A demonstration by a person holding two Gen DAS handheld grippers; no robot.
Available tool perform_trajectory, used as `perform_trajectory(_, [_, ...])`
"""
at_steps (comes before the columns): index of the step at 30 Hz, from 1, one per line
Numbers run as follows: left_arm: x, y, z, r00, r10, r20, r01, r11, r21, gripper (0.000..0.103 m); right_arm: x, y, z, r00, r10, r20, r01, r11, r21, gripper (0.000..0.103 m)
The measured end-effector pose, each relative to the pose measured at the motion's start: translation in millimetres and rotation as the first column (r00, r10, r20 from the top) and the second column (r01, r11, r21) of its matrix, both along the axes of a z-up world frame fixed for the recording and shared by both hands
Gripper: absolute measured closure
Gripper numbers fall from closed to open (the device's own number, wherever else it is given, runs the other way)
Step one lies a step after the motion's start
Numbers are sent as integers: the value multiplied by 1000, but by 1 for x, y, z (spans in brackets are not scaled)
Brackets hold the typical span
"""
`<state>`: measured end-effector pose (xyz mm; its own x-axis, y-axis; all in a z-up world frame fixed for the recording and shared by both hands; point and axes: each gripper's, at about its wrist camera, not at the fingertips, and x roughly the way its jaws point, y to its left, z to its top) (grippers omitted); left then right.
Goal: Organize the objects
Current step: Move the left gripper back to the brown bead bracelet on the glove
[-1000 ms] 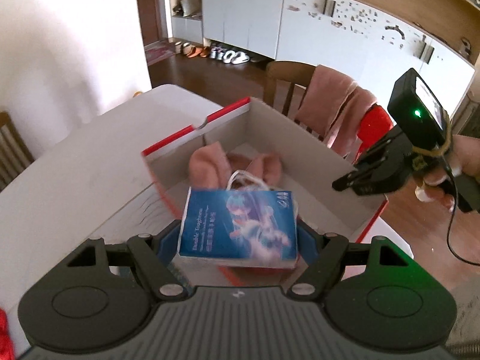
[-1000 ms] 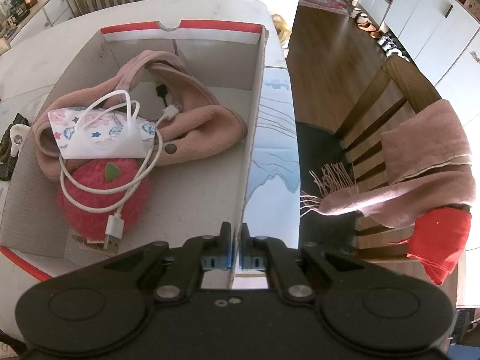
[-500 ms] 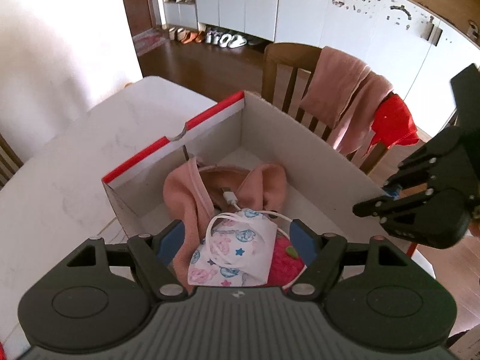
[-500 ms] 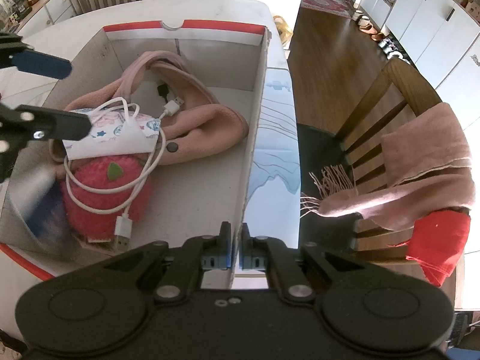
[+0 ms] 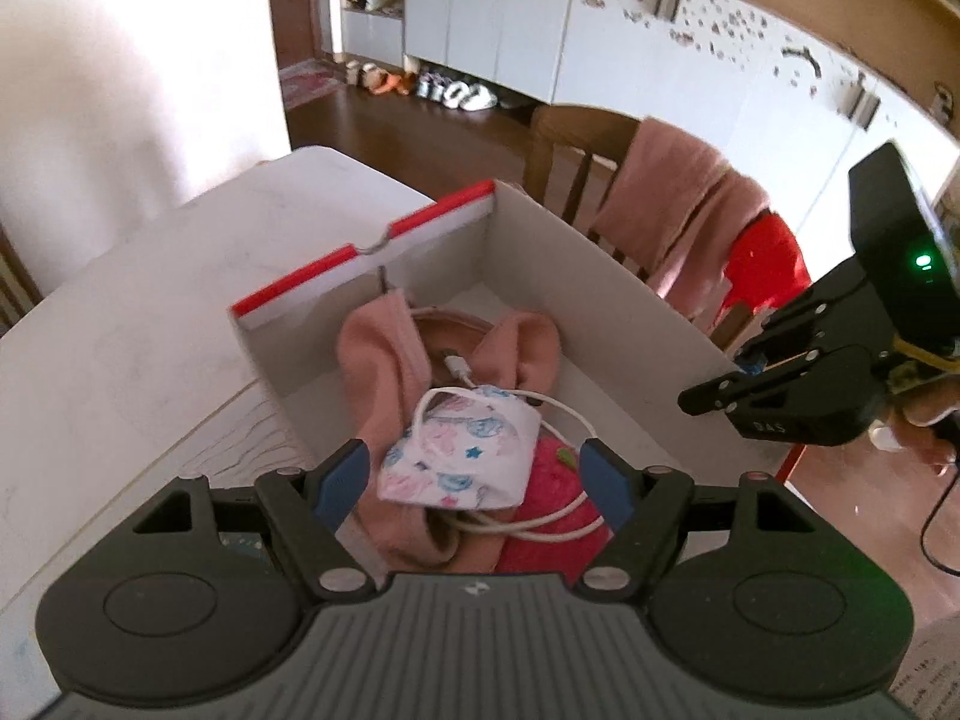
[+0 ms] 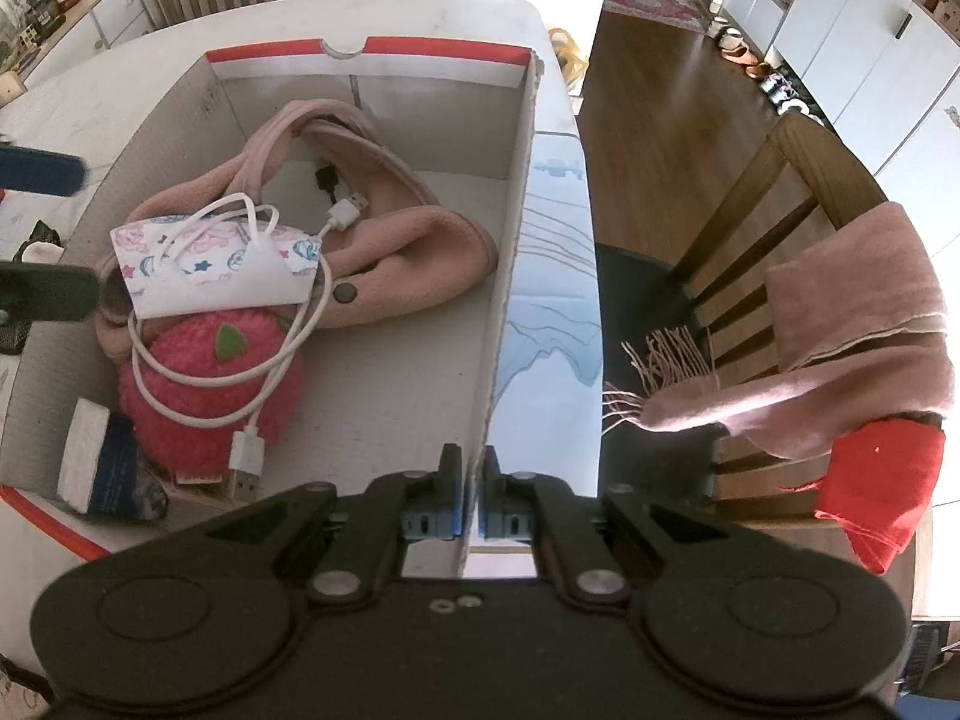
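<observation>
I count in the cardboard box (image 6: 516,192) one tissue pack (image 6: 105,465), one mask (image 6: 210,264), one white cable (image 6: 300,324), one red plush (image 6: 204,384) and one pink cloth (image 6: 408,252). The tissue pack stands on its edge in the near corner, its long axis along the near wall. My left gripper (image 5: 474,480) is released and empty above the mask. My right gripper (image 6: 471,501) is clenched on the box wall. The box sits on a white table (image 5: 120,324), with one wooden chair (image 6: 780,192) beside it.

I see bright daylight in both views. The wall (image 5: 120,60) beyond the worktop (image 5: 120,324) blows out to white. Glare streaks the wooden floor (image 6: 660,90). Fisheye distortion bends the cabinets (image 5: 690,48) near the edges. Left-wrist detail looks slightly soft.
</observation>
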<state>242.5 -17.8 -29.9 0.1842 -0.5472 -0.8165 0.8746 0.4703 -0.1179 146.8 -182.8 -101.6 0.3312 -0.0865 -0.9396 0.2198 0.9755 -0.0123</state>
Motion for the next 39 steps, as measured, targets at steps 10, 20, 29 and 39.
perform_trajectory(10, [11,74,18,987,158,20,-157,986,-49,26,1,0,0,1000,-2,-7,2,1000,1,100])
perform_trajectory(20, [31,158,-1,935,354,4,-354,935,-31,22,2,1,0,1000,-6,-17,6,1000,-3,100])
perform_trajectory(29, [48,208,-51,888,459,-9,-458,887,65,18,3,1,-1,1000,-13,-28,13,1000,-9,99])
perform_trajectory(39, [66,227,-94,846,532,31,-532,839,117,18,3,4,-2,999,-16,-38,15,1000,-21,99])
